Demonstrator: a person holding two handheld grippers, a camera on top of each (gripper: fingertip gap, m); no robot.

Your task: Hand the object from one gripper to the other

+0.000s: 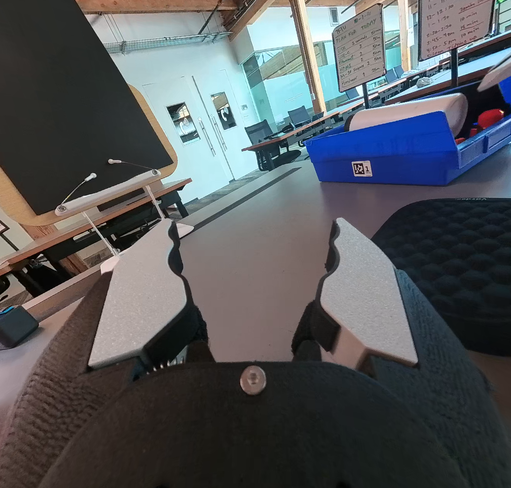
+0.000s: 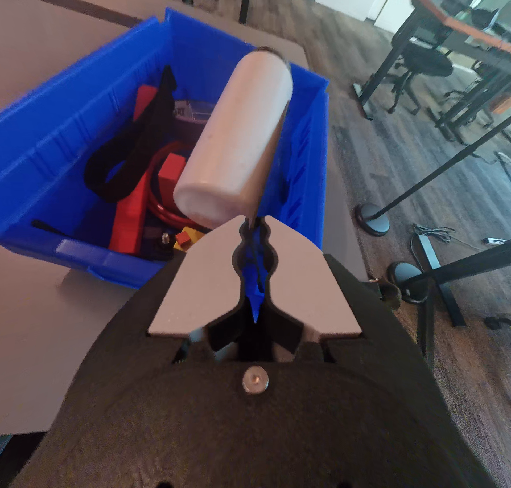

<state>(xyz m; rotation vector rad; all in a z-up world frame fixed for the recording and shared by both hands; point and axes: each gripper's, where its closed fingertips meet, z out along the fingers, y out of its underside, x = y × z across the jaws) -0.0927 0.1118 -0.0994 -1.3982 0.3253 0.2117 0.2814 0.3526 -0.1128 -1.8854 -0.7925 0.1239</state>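
Note:
A white cylindrical roller (image 2: 235, 137) on a thin dark metal rod hangs over the blue bin (image 2: 69, 68). My right gripper (image 2: 253, 220) is shut on the rod at its fingertips and holds the roller above the bin's right side. In the left wrist view the roller (image 1: 409, 112) shows over the bin (image 1: 387, 154) at the far right, with the right gripper's fingers (image 1: 495, 73) blurred above it. My left gripper (image 1: 254, 221) is open and empty, low over the grey table, well short of the bin.
The bin holds red blocks (image 2: 130, 214), a black strap (image 2: 132, 148), a red cable and a yellow piece. A black honeycomb mat (image 1: 448, 259) lies right of my left gripper. A black board on a white stand (image 1: 69, 87) stands left. Whiteboards (image 1: 359, 46) stand behind. Spacing between my two grippers at the tips: around 45 centimetres.

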